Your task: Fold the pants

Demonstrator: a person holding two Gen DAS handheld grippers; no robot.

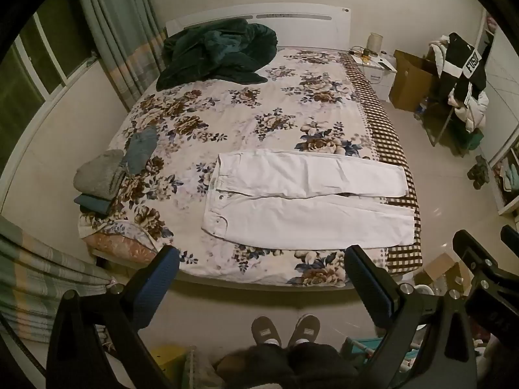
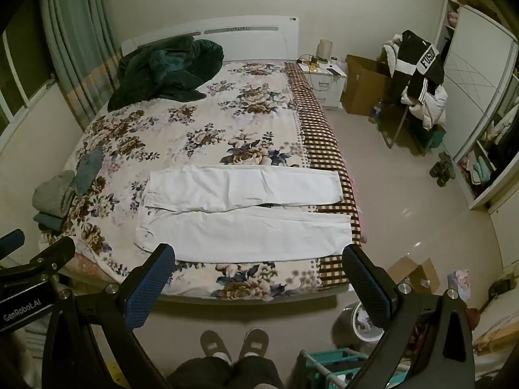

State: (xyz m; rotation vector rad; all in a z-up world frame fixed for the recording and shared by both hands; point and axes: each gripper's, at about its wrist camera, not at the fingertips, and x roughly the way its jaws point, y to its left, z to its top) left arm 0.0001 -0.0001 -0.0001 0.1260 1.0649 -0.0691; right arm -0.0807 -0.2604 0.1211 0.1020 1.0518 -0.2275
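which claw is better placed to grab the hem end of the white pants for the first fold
Right, probably. The white pants lie flat with the waistband left and hems at the bed's right edge. The open right claw hangs nearer the hems; the open left claw sits nearer the waistband.

The left gripper (image 1: 261, 261) fills the lower part of the left wrist view, its two blue-padded fingers (image 1: 155, 287) spread wide apart toward the lower left and lower right, holding nothing. The right gripper (image 2: 259, 259) sits the same way at the bottom of its own view, jaws wide and empty. Each gripper's edge shows in the other's frame, side by side. The person's slippered feet (image 1: 285, 329) stand at bottom centre, below the legs.
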